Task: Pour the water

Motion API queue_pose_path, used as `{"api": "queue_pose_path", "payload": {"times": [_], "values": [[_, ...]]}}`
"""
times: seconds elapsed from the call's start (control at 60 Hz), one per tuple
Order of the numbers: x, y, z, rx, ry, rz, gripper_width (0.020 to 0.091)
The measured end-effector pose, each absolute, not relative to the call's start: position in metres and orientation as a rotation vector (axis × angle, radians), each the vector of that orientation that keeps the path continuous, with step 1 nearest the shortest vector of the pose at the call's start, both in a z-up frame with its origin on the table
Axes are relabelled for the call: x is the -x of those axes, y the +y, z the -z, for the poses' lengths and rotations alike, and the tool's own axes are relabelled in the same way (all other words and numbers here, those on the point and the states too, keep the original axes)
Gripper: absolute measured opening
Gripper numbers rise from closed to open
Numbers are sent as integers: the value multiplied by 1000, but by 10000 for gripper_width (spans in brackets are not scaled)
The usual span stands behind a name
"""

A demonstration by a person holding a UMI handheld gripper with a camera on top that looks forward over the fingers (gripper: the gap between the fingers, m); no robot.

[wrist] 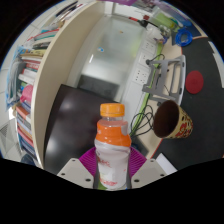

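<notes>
A clear plastic bottle [112, 150] with an orange cap and an orange-and-white label stands upright between my fingers. My gripper [112, 168] is shut on the bottle; both pink pads [86, 159] press against its sides. Beyond the fingers to the right sits a brown paper cup [168, 122], tilted in this view so its open mouth faces me. The bottle's base is hidden below the fingers.
A dark mat or board [68, 120] lies on the white desk [110, 60] behind the bottle. Shelves of books [30, 75] run along the left. Cables and a green-black stand [155, 75] sit behind the cup, with blue items [185, 38] further back.
</notes>
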State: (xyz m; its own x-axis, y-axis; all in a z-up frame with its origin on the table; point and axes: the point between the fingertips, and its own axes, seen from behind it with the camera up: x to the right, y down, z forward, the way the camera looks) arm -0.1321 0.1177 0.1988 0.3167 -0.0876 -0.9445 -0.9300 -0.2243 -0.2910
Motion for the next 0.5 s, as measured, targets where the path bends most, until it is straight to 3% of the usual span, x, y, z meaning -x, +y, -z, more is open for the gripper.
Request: {"api": "queue_pose_path", "payload": {"times": [0.5], "values": [[135,137,-163,1379,1668,-1610,376]]}}
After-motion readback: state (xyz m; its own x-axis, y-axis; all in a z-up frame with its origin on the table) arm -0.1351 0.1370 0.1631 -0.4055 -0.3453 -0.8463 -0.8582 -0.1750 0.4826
